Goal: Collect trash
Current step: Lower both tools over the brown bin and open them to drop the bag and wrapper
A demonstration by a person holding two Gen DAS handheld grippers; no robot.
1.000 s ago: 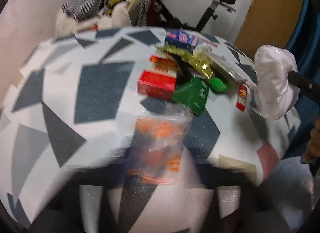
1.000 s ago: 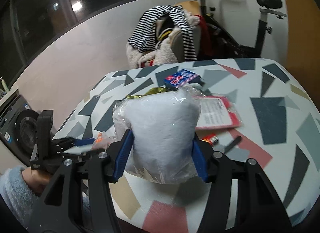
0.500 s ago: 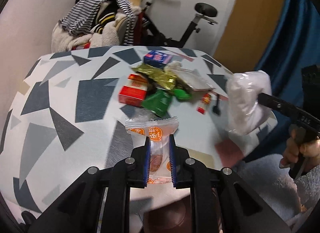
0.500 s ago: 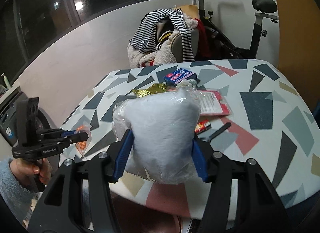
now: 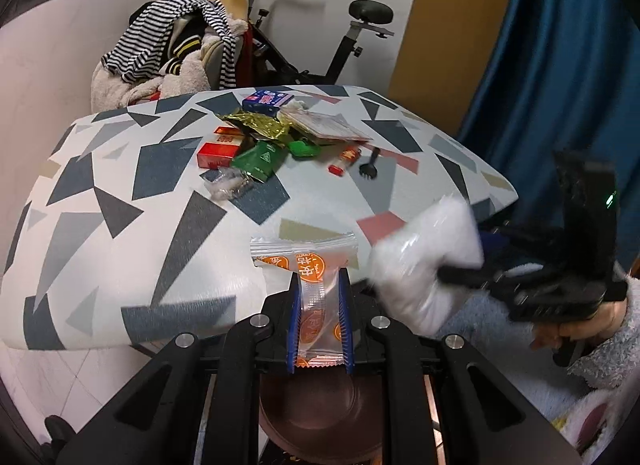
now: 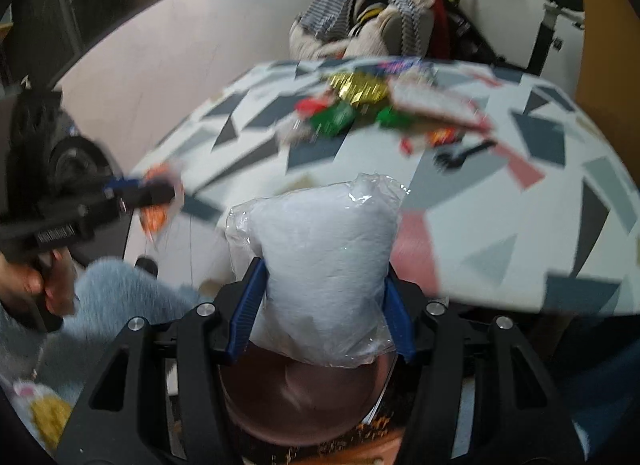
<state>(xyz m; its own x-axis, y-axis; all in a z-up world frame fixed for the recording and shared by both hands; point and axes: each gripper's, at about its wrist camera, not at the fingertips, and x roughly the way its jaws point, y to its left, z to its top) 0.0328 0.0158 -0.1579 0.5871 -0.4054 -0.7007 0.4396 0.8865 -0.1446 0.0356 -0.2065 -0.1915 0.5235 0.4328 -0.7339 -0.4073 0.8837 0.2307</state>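
In the left wrist view my left gripper [image 5: 320, 289] is shut on a clear and orange snack wrapper [image 5: 308, 265], off the table's near edge and above a brown bin [image 5: 312, 417]. To its right my right gripper [image 5: 452, 277] holds a white plastic bag [image 5: 424, 265]. In the right wrist view my right gripper [image 6: 324, 297] is shut on that stuffed white bag [image 6: 324, 257], with the brown bin [image 6: 304, 397] below it. The left gripper [image 6: 156, 197] and its wrapper [image 6: 154, 219] show blurred at the left. More trash lies on the patterned table [image 5: 120, 193]: a red box [image 5: 216, 153], a green packet [image 5: 260, 159], gold foil [image 5: 256, 127].
Also on the table are a blue box [image 5: 266, 101], a crumpled clear wrapper [image 5: 226, 185], a small red sachet [image 5: 346, 157] and a black fork [image 5: 370, 165]. Behind it stand a chair heaped with striped clothes [image 5: 172, 45] and an exercise bike [image 5: 360, 25]. A blue curtain [image 5: 560, 65] hangs at the right.
Both grippers have drawn back from the table top to beyond its near edge, each still holding its piece. They have come closer together, and the brown bin now shows beneath them.
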